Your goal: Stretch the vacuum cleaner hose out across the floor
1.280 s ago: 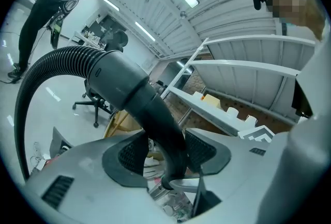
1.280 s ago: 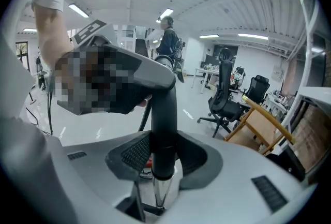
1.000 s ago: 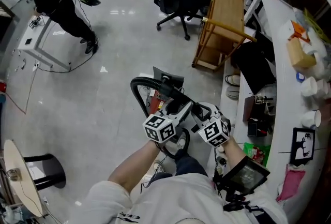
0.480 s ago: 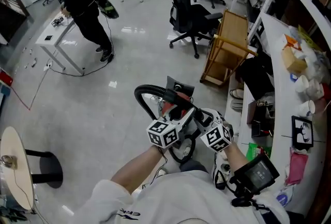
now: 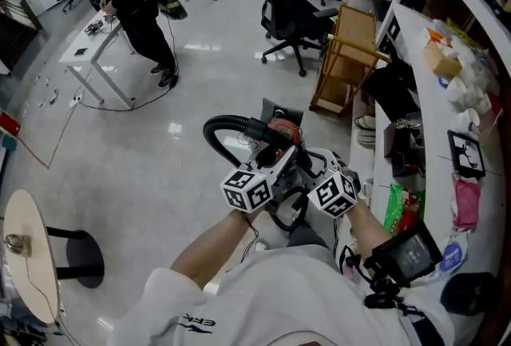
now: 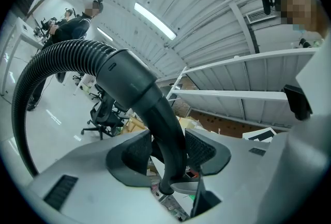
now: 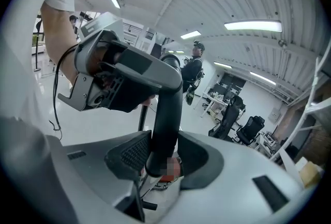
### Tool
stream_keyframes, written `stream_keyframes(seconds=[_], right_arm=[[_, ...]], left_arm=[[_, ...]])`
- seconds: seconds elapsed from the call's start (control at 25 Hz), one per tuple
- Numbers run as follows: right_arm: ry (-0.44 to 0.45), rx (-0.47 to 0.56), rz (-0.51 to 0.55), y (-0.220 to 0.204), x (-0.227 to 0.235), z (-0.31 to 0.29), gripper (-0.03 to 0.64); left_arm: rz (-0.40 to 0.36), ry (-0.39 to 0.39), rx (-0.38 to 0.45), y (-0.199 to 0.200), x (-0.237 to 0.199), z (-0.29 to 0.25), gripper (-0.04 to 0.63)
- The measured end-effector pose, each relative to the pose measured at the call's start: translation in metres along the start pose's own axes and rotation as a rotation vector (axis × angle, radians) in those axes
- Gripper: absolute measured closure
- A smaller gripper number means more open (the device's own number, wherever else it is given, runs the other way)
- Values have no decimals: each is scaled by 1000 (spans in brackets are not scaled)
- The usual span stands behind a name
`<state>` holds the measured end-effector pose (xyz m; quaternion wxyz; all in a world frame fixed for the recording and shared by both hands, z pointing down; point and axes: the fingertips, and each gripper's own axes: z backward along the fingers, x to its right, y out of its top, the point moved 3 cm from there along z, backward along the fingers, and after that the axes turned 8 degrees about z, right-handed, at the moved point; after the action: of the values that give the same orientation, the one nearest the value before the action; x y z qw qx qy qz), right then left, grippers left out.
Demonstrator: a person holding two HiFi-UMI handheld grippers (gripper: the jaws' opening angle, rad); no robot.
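The left gripper (image 6: 168, 148) and the right gripper (image 7: 161, 150) both clamp the stiff black end of the hose (image 5: 223, 120), lifted above the floor (image 5: 136, 176) and curling back to the vacuum cleaner (image 5: 282, 129), so the pull should go steady, low and without twisting
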<state>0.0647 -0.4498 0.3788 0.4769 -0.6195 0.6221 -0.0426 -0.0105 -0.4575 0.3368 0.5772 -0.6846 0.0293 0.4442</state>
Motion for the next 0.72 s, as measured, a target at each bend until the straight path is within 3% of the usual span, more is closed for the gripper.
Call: stream_keyframes(seconds=[0.4,0.72], right_arm=[[14,45,46,38,-62,28,461],[24,85,57,38,-102,57,462]], left_arm=[[-31,36,33,-8,28,76,399],[-65,92,55,-35,58,114,400]])
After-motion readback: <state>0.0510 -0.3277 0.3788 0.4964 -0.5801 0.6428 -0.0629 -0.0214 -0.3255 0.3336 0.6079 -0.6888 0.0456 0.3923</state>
